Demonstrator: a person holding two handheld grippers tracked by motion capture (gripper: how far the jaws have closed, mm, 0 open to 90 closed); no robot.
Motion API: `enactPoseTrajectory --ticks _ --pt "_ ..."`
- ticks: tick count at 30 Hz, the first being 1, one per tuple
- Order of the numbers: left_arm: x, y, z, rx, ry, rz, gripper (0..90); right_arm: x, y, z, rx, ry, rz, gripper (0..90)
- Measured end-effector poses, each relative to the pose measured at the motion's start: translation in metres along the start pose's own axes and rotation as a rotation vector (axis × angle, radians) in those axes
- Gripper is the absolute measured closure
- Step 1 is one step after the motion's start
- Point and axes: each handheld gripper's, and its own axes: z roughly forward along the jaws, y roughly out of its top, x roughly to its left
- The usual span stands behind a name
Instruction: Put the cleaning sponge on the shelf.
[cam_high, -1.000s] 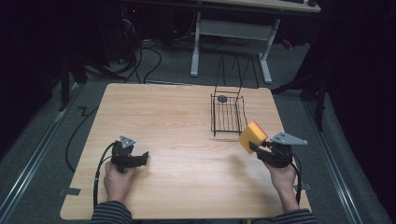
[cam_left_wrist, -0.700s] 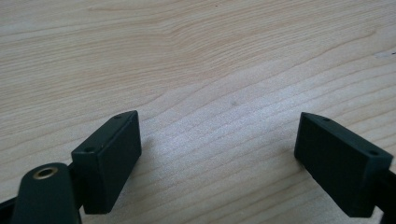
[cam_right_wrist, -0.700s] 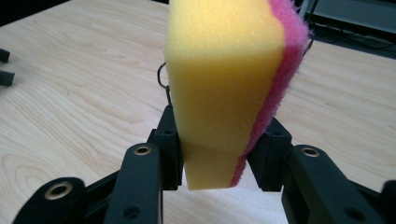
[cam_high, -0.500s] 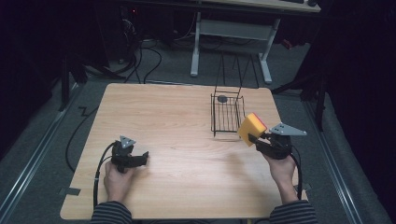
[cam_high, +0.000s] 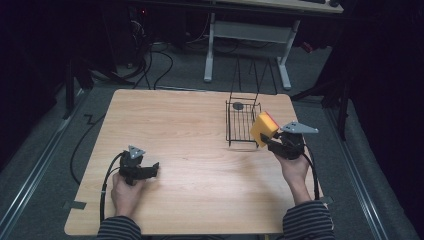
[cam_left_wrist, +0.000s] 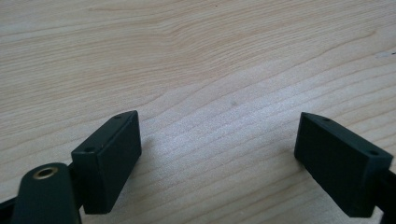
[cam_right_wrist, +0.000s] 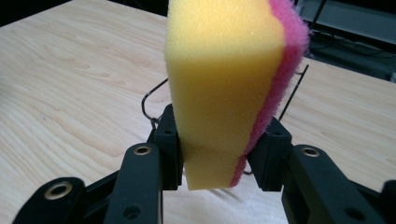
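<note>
Dark room; grey floor (cam_high: 45, 150), white-legged desk (cam_high: 250, 31) behind wooden table (cam_high: 170, 120).

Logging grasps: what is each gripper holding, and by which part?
Right gripper pinches the sponge at its lower end, across yellow and pink faces. Left gripper holds nothing.

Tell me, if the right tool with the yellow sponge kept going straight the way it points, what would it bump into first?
Most likely the wire basket. The right tool, clamped on the sponge, points toward the basket's near right side, with the sponge leading just beside it. Depth is hard to judge, so the sponge might instead pass over the rim.
</note>
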Motion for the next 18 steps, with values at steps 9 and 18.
enactPoseTrajectory --ticks 9,18 --pt "0.000 0.000 0.000 0.000 0.000 0.001 15.2 -0.003 0.008 0.020 0.005 -0.014 0.009 61.3" --pt "0.000 0.000 0.000 0.000 -0.001 0.000 15.2 -0.011 0.002 0.048 0.024 -0.032 0.059 61.4"
